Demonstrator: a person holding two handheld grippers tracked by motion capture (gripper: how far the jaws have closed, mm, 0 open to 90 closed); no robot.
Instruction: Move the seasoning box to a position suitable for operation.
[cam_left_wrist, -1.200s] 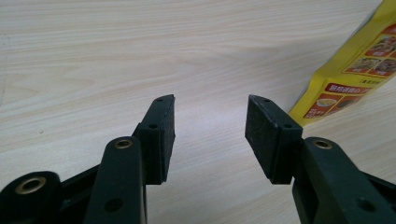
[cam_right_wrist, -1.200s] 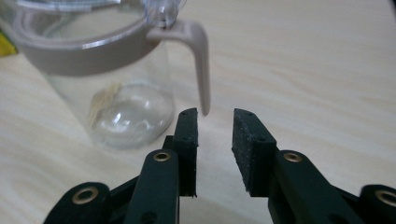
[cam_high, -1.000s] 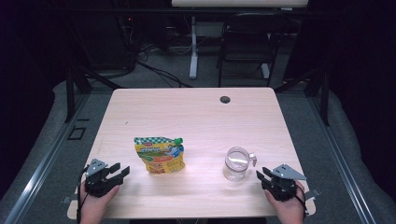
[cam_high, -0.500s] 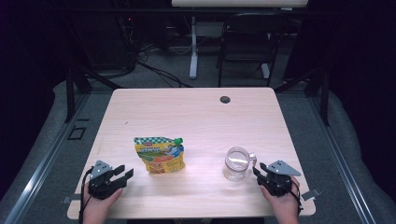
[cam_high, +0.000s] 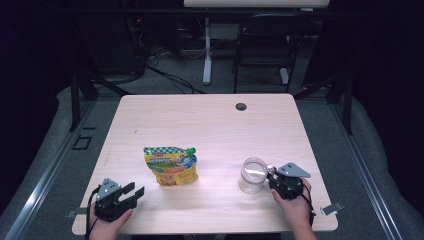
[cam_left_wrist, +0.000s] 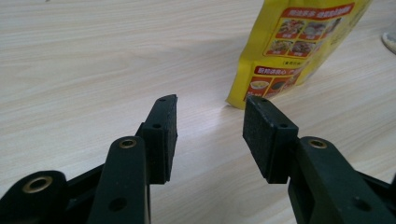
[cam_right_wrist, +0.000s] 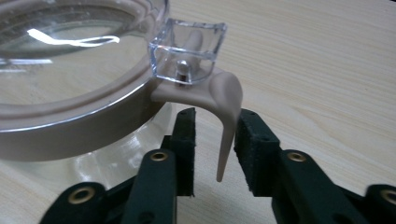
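- The right gripper (cam_high: 274, 178) sits at the table's near right, about five o'clock from the table's middle. Its jaws have just been closing, with the beige latch (cam_right_wrist: 227, 116) of the clear jar (cam_high: 253, 175) between them; the pads (cam_right_wrist: 254, 149) stand just beside the latch, a narrow gap on each side, not pressing it.
- The left gripper (cam_high: 136, 192) rests at about seven o'clock, near the front edge, jaws spread with bare wood between them.
- The jar stands upright at the right gripper's ten o'clock, its lid rim (cam_right_wrist: 70, 123) beige.
- The yellow pouch (cam_high: 170, 165) lies at the left gripper's one o'clock, near it, apart from the jar.
- A dark grommet (cam_high: 241, 106) sits at twelve o'clock on the table (cam_high: 200, 125).
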